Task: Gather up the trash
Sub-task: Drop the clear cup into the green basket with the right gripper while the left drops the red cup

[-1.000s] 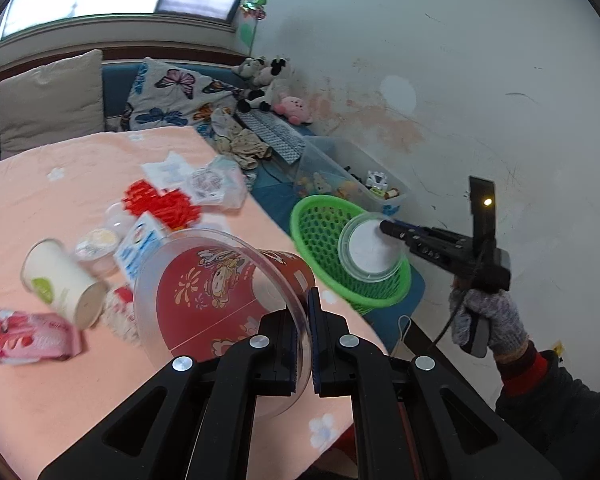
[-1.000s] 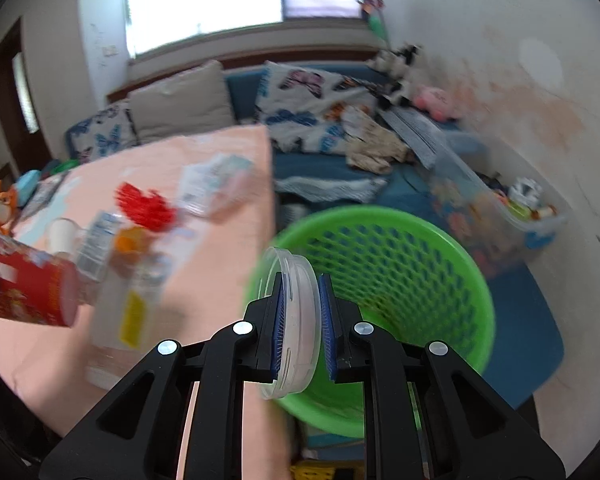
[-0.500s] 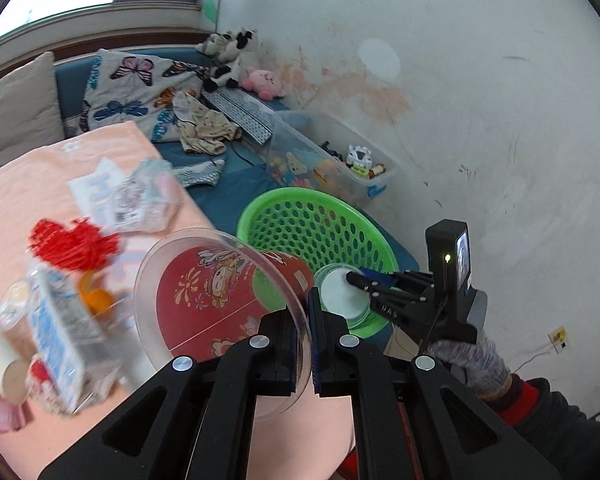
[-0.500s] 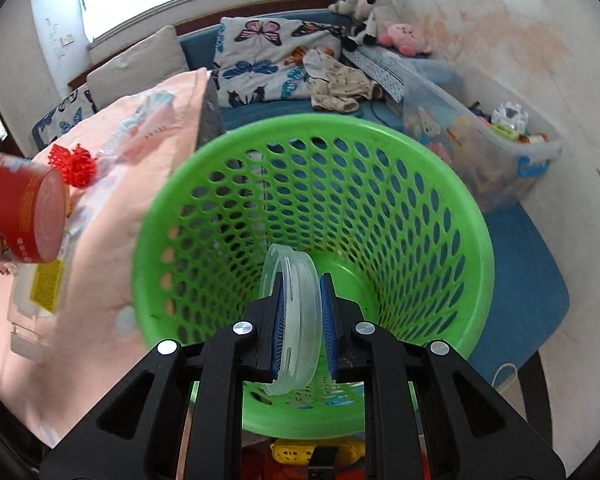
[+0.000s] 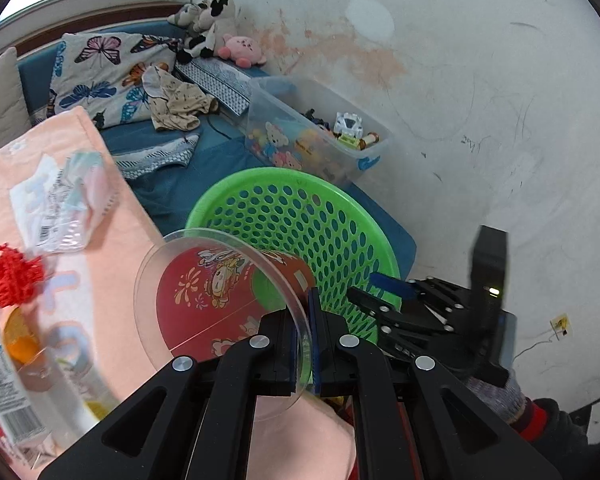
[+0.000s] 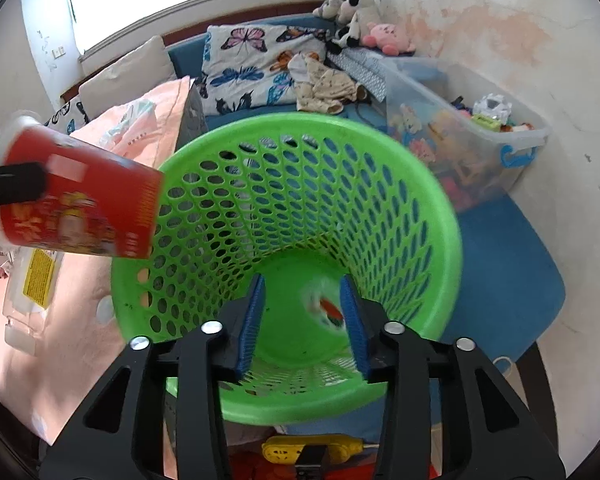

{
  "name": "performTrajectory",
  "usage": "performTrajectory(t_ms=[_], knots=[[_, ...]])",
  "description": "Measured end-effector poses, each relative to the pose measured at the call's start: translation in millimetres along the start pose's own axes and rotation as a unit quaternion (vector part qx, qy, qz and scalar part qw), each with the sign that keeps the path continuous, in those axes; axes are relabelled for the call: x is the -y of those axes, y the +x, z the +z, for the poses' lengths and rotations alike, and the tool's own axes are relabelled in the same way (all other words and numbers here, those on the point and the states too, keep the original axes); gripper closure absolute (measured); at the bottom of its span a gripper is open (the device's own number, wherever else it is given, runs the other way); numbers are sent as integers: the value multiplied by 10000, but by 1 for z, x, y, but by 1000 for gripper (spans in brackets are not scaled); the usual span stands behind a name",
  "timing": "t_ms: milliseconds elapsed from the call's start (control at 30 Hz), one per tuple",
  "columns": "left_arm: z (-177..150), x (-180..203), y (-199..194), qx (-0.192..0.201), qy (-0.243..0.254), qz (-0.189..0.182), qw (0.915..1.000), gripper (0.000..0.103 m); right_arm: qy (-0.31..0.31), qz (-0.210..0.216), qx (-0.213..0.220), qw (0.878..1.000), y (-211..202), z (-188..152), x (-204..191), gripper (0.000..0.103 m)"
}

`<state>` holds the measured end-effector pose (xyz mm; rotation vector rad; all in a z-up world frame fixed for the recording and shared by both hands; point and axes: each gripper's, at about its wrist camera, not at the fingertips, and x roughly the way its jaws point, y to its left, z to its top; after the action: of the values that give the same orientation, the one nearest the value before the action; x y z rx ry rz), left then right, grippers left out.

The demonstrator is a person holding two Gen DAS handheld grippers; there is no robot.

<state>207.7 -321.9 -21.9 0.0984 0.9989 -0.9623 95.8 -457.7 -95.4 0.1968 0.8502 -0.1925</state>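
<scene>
Right gripper [image 6: 303, 316] jaws opening over the green basket [image 6: 420, 184], nothing between them now; the clear lid it held a moment ago lies blurred on the basket floor. Left gripper [image 5: 303, 344] clamped on the red cup [image 5: 220, 300] rim, beside the basket, next to drop

Right tongs [image 6: 302, 320] over the green basket [image 6: 440, 216], pointing down into it, jaws opening, nothing between the blue pads [image 6: 252, 316]. Blurred whitish item with a red-green mark [image 6: 325, 305] down near the basket floor. Left tongs [image 6: 8, 184] at the left edge grip a red printed cup [image 6: 84, 208], tilted, its end over the basket rim. Pink-covered tabletop [image 6: 72, 320] touches the basket's left side.
</scene>
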Motion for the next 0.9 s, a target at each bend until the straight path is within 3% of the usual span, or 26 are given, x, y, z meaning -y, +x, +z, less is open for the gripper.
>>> performTrajectory(t_ms=[200, 600, 800, 867, 900], knots=[[3, 11, 28, -282, 75, 30, 9996, 98, 200, -42, 265, 9994, -23, -8, 12, 39], [7, 20, 78, -865, 119, 249, 9959, 97, 552, -78, 341, 9979, -38, -23, 29, 38], [7, 25, 80, -876, 144, 267, 9957, 85, 637, -47, 328, 9974, -39, -24, 31, 38], [7, 24, 77, -855, 124, 244, 9960, 64, 624, -45, 342, 9975, -41, -24, 30, 38], [7, 24, 74, -784, 130, 280, 9964, 61, 612, -42, 358, 9975, -42, -23, 28, 38]])
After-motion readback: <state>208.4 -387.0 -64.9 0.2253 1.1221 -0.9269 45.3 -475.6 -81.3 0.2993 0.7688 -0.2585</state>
